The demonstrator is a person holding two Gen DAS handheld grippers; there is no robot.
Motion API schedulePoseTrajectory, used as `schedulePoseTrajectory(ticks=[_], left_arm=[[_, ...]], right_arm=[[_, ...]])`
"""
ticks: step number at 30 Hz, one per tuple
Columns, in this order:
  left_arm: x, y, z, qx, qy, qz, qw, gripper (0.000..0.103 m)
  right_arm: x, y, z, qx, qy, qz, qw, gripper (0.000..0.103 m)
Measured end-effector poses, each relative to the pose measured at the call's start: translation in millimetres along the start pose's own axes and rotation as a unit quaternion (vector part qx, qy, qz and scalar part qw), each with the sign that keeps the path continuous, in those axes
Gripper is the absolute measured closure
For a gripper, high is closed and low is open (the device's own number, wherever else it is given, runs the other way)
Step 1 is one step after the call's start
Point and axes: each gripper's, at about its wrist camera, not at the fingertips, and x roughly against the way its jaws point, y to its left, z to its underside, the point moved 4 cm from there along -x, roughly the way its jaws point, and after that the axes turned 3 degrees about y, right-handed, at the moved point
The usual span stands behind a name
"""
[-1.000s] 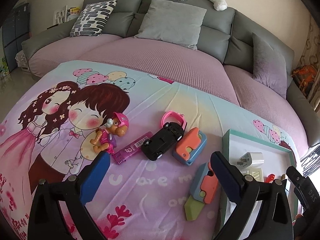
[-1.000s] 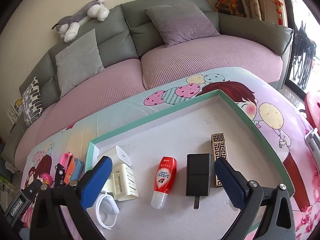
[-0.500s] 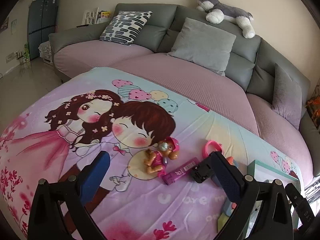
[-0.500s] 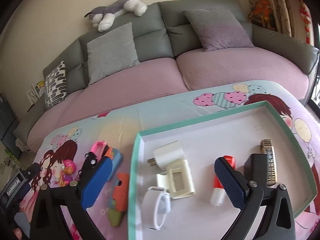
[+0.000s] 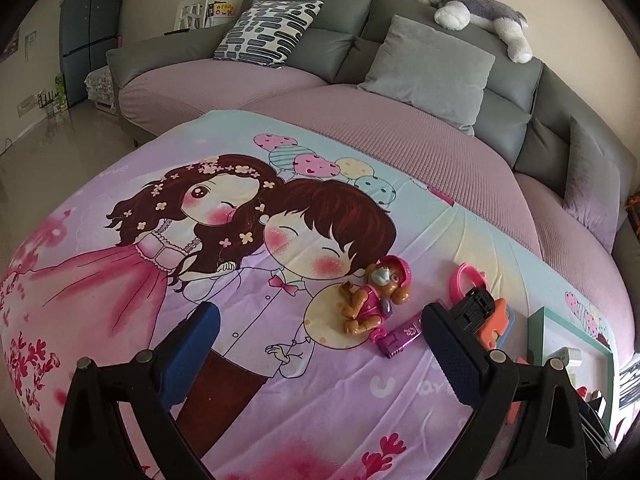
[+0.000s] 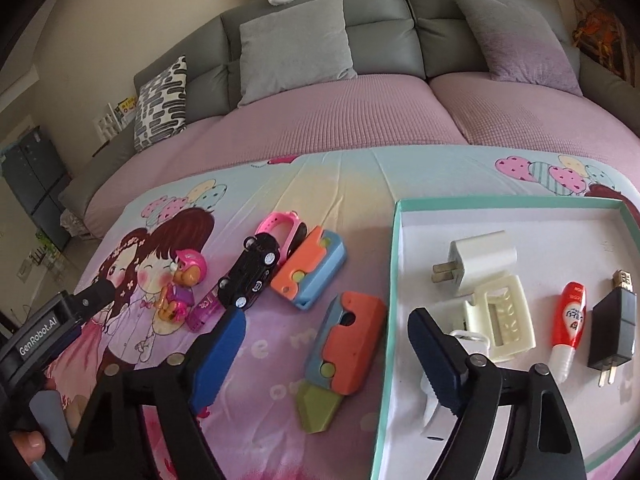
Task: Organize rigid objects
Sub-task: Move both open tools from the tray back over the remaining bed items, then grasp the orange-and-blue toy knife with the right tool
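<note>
Rigid objects half sorted: five or so lying in teal-rimmed tray (image 6: pixel 394 280), rest loose on printed bedsheet (image 6: pixel 352 184) just left of it.

Risks first. Sheet soft and wrinkled, so pads could snag cloth with any toy. Orange-and-blue folding knife toy (image 6: pixel 340 356) lying right against tray wall; near finger may hit the rim while closing. Black toy car (image 6: pixel 250 276) on wheels, likely to roll off under a side push. Second folding toy (image 6: pixel 310 272) touching car and pink watch (image 6: pixel 280 228); nudging one shifts all three. Pup figure (image 5: pixel 376 300) lumpy, poor flat faces for pads. Purple bar (image 5: pixel 400 334) thin, low on the cloth, hard to get under.

Materials: tray white inside, flat, low walls. White charger (image 6: pixel 480 266) boxy, smooth. Cream clip (image 6: pixel 500 320) ribbed plastic. Red tube (image 6: pixel 570 324) round, glossy. Black plug (image 6: pixel 612 332) matte, prongs out.

Right gripper (image 6: pixel 324 354) closing from wide, straddling knife toy, pads apparently not yet pressing, nothing held. Left gripper (image 5: pixel 320 354) spread wide over bare sheet, empty.
</note>
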Motion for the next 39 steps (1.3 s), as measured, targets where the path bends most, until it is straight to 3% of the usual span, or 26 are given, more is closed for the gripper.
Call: schedulePoseTrajectory(ticks=[11,16,29,39], left_arm=[[-11,8,5,0.004,0.024,0.008,0.9997,0.003],[-15,14,6,0.008,0.028,0.003,0.9996,0.003],[-21,20,8,0.013,0.038,0.006,0.9992,0.003],[-24,22,8,0.015,0.041,0.004,0.9990,0.003]], right_arm=[[-14,14,11,0.036,0.029,0.037,0.998,0.024],[-11,21,12,0.045,0.028,0.019,0.998,0.031],[-29,26,22,0.060,0.058,0.075,0.994,0.032],[-38,33,27,0.057,0.061,0.052,0.995,0.031]])
